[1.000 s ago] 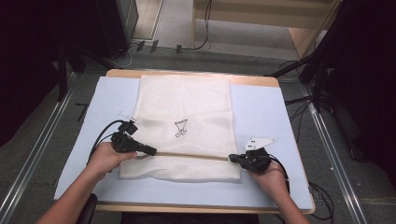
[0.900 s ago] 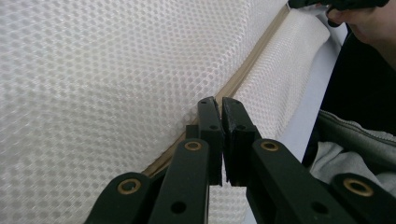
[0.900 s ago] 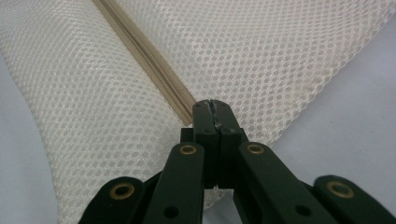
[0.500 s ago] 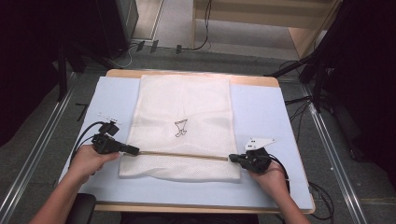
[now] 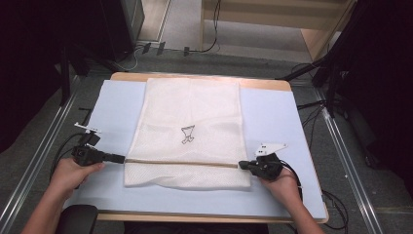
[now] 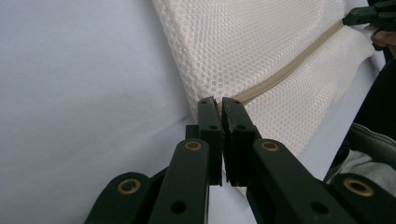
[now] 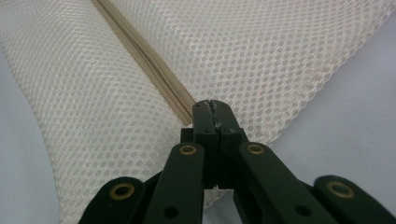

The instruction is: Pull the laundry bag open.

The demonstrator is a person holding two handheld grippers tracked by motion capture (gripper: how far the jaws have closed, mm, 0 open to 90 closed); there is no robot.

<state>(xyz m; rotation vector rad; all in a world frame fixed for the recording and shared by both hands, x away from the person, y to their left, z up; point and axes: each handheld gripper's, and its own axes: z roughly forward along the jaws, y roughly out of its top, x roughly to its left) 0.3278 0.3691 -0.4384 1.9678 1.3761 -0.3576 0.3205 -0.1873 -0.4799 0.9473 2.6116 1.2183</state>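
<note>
A pale blue sheet covered the bench, and a cream honeycomb-mesh bag lay flat at centre frame. The left claw and right claw each pinched closed on an end of its tan zipper, low in the frame.

White mesh laundry bag lies flat, spread lengthwise on the tabletop, its beige zipper stretched straight across the near end.

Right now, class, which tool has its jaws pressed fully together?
The right tool: its jaws meet flush on the zip's end, while the left tool's show a thin gap.
</note>
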